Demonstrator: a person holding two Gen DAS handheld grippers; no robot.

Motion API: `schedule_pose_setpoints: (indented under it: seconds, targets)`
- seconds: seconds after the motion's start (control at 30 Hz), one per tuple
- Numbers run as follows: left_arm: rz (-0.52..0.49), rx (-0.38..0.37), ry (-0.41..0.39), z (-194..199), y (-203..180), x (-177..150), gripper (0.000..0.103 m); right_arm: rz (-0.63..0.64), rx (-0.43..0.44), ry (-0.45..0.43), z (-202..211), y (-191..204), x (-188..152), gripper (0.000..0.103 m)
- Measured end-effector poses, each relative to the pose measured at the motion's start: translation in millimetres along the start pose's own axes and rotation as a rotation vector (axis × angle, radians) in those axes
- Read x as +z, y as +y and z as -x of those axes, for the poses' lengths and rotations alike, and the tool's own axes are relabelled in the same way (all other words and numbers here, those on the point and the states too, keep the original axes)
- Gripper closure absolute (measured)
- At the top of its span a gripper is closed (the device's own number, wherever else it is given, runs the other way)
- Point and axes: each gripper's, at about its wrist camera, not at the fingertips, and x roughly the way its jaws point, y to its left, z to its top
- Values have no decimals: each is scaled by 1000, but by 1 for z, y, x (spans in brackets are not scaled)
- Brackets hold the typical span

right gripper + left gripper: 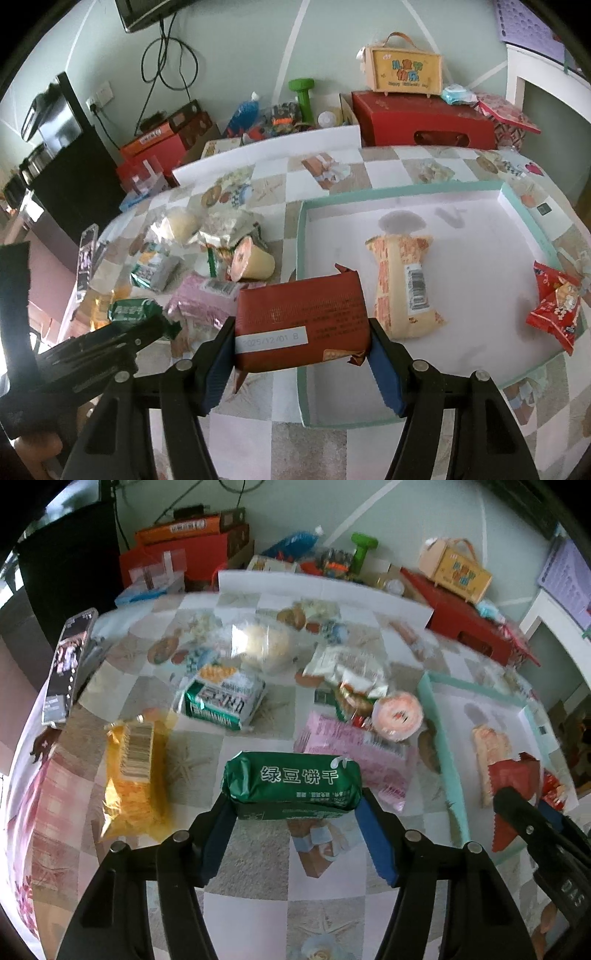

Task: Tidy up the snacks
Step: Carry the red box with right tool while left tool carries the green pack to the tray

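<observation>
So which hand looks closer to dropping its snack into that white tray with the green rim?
Probably the right. The right gripper holds the red packet already over the tray's rim. The left gripper, holding the green packet, is off to the tray's side, over the table.

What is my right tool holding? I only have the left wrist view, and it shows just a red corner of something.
Observer: A red pack. The right tool clamps it end to end between both pads, with a white date label facing the camera.
Operator: Is it over the tray yet?
Observer: Partly, as far as I can tell. In the right wrist view the pack overlaps the tray's left wall, and its right end sits in front of the tray floor, next to a cream pack.
</observation>
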Motion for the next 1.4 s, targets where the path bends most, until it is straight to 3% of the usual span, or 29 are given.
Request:
schedule_pose_setpoints:
  seconds: [0.17,0.5,1.07,1.4]
  targets:
    - [-15,-38,-67,14,-9,6,36,-38,-18,-21,2,-12,8,34]
    - [-99,-118,-111,18,-50,22,36,-236,-169,-95,8,-85,28,34]
    - [-308,-190,-38,-33,-168,49,36,-304,-233,-107,-15,-137,39,33]
    - [-310,-199,-2,-64,-198,65,36,-349,-254,-76,-28,-160,39,33]
